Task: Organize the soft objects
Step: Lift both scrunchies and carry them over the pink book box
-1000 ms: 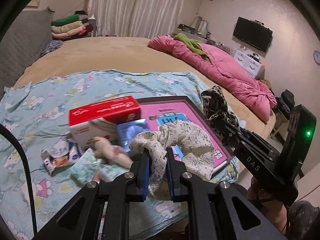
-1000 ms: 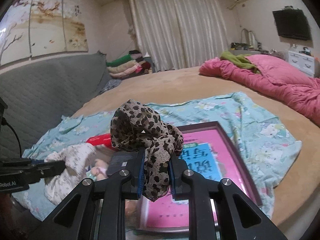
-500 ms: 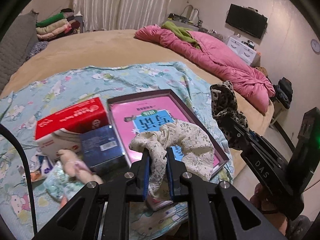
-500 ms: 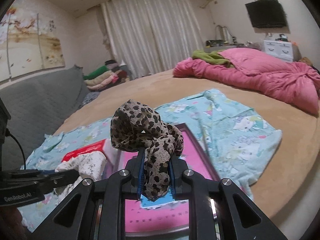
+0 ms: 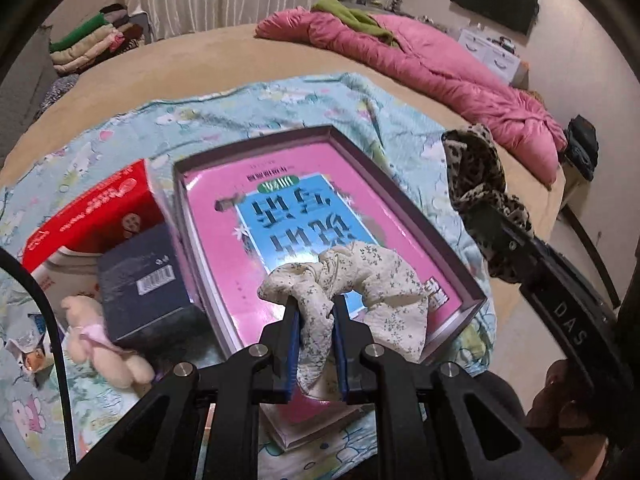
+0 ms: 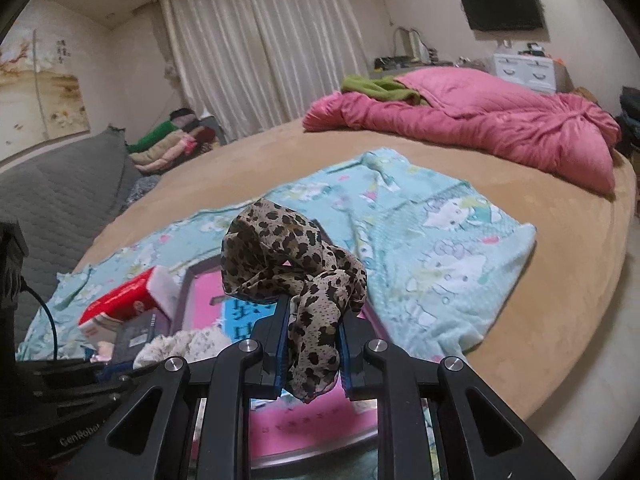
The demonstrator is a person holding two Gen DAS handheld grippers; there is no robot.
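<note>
we are holding a cream floral scrunchie [image 5: 360, 292], a ruffled ring of thin printed cloth, in the left gripper [image 5: 315, 344]; its blue-padded jaws are pinched narrow on a fold of the fabric, and the rest is hanging forward over the near right part of the pink box lid [image 5: 404, 204]. we are holding a leopard-print scrunchie [image 6: 296, 264], sheer and crumpled into loose loops, in the right gripper [image 6: 312, 354], jaws likewise closed narrow on the cloth, with the bundle standing up above the fingertips. in the left wrist view this same bundle is showing to the right of the lid, beyond its raised purple rim.

the lid is a rigid, shallow rectangle with a glossy pink floor and a blue printed panel. it is lying on a soft teal cartoon blanket [image 6: 440, 240] spread over the tan bed [image 6: 560, 232]. just beside its left rim a matte dark blue box [image 5: 144, 284] is standing, touching a glossy red-and-white carton [image 5: 92, 216] behind it. a small fuzzy plush toy [image 5: 104, 344] is lying near the blue box's front corner.

a quilted pink comforter [image 6: 500, 128] is bunched along the far right edge of the bed, well apart from the lid. open blanket is lying to the right of and behind the lid.
</note>
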